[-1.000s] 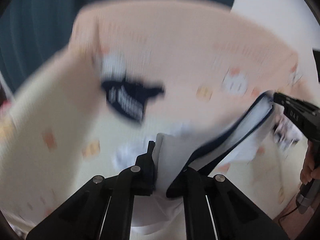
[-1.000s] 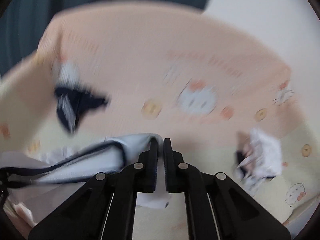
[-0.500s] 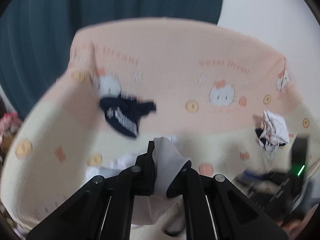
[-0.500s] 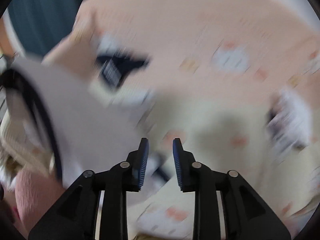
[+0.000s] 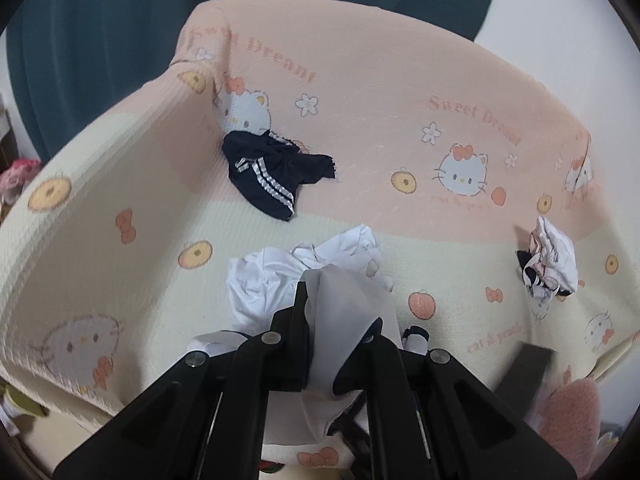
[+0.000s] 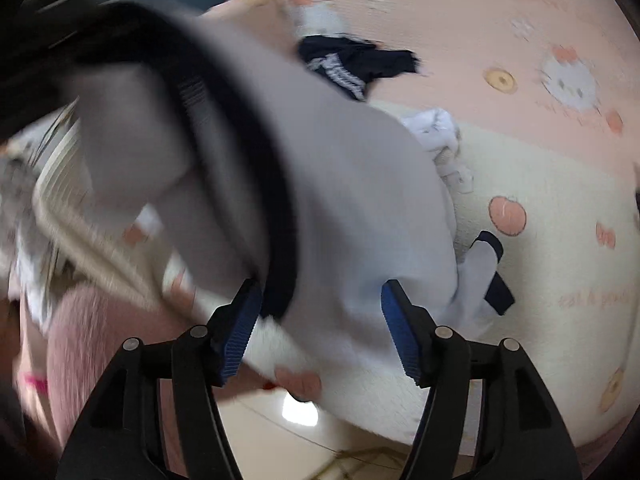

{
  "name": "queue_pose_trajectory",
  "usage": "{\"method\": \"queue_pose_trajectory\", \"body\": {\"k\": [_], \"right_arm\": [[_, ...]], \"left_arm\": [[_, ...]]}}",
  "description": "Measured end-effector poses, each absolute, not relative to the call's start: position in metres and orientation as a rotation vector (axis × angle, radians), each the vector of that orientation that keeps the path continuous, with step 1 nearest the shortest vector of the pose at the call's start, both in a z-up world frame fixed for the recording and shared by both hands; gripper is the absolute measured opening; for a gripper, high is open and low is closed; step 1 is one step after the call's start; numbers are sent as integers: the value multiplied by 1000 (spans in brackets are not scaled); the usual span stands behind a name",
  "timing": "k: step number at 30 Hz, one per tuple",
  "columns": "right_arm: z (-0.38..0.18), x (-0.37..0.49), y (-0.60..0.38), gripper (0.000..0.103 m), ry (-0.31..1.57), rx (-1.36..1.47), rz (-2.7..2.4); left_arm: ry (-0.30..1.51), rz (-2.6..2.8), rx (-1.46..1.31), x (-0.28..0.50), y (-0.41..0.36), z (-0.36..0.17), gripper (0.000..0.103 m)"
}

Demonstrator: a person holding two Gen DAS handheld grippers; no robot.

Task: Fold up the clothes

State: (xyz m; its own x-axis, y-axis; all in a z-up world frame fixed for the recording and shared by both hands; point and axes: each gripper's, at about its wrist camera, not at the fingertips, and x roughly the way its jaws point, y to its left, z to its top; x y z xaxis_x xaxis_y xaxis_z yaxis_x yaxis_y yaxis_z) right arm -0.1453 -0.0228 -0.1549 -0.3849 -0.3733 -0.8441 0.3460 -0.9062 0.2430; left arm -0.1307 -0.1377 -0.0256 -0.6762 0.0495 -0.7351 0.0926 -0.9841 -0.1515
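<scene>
White garment with navy trim [image 6: 352,200] hung above the sofa [image 5: 400,92], one fold pinched in my left tool [image 5: 338,344], which was closed on it; right tool [image 6: 320,320] had its blue pads [image 6: 240,332] spread wide, cloth draped between them, contact unclear from blur; a crumpled white piece [image 5: 280,280] lay on the seat just behind; navy striped shorts [image 5: 272,176] sat against the backrest; another bundled garment [image 5: 550,260] lay well apart to the right.

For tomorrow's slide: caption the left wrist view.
Left gripper pinches a white garment above a cartoon-cat blanket strewn with a navy striped garment.
</scene>
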Motion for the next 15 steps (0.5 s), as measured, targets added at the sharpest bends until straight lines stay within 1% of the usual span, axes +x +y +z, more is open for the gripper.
{"method": "queue_pose_trajectory", "body": {"k": [1, 2, 4, 5, 7, 8, 10, 11, 12, 13, 14, 15], "right_arm": [[-163, -150, -25, 62, -17, 1437, -2337], [-171, -155, -28, 54, 36, 1449, -2377], [-188, -159, -28, 37, 225, 1466, -2463], [-194, -161, -20, 35, 299, 1472, -2508], [-205, -163, -2, 34, 448, 1481, -2596], [-211, -166, 9, 34, 484, 1513, -2603], [-223, -172, 32, 34, 546, 1586, -2606], [-229, -175, 43, 33, 515, 1639, -2582], [-233, -177, 52, 30, 487, 1678, -2570], [-232, -177, 60, 18, 492, 1679, -2596], [-230, -178, 68, 10, 501, 1676, -2626], [-224, -177, 74, 9, 511, 1646, -2673]], "left_arm": [[298, -2834, 1256, -128, -139, -27, 7], [311, -2824, 1265, -124, -140, -31, 7], [306, -2797, 1305, -118, -142, -44, 7], [282, -2778, 1339, -114, -141, -53, 7], [262, -2741, 1410, -111, -142, -73, 7], [264, -2719, 1447, -109, -143, -84, 11], [267, -2657, 1534, -110, -140, -114, 13], [261, -2625, 1573, -111, -136, -129, 19], [231, -2600, 1608, -112, -131, -144, 25], [193, -2577, 1640, -113, -124, -158, 41], [161, -2560, 1691, -115, -117, -175, 46], [161, -2550, 1742, -117, -112, -187, 46]]}}
